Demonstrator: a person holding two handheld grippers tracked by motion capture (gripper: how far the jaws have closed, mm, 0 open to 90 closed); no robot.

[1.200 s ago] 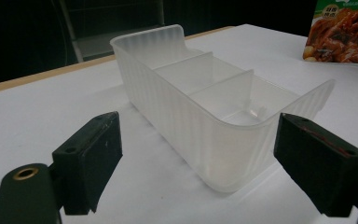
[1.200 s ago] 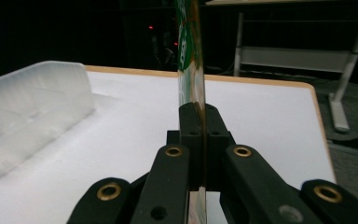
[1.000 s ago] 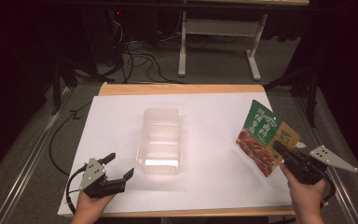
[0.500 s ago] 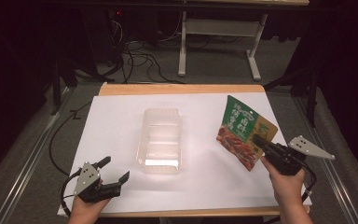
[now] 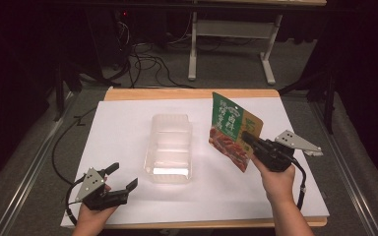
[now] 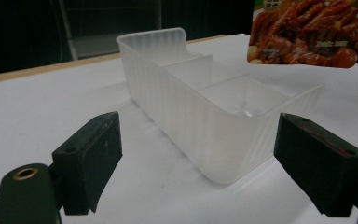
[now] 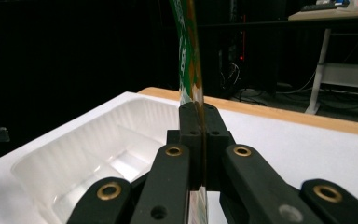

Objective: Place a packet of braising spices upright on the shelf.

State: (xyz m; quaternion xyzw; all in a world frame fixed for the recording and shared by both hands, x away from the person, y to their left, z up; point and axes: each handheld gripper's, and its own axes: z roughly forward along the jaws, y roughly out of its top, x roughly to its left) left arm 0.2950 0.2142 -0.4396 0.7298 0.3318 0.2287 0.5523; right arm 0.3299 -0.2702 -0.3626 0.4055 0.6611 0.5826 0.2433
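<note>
A green snack pouch (image 5: pixel 232 129) with a picture of reddish food hangs upright above the white table, just right of the clear plastic tray (image 5: pixel 170 147). My right gripper (image 5: pixel 248 137) is shut on the pouch's right edge; in the right gripper view the jaws clamp the thin pouch (image 7: pixel 189 60) edge-on, with the tray (image 7: pixel 98 149) below to the left. My left gripper (image 5: pixel 123 178) rests open near the table's front left corner. In the left gripper view its jaws stand wide apart, facing the tray's near end (image 6: pixel 223 135), nothing between them, and the pouch (image 6: pixel 307 32) shows at top right.
The tray has three compartments and lies lengthwise in the middle of the white sheet (image 5: pixel 128 123). A wooden table edge (image 5: pixel 187 93) runs along the back. Cables and a white desk frame (image 5: pixel 229 34) stand on the dark floor behind.
My right gripper has carried the pouch leftward and a little up, from the right side toward the tray. The left gripper has stayed at the front left.
</note>
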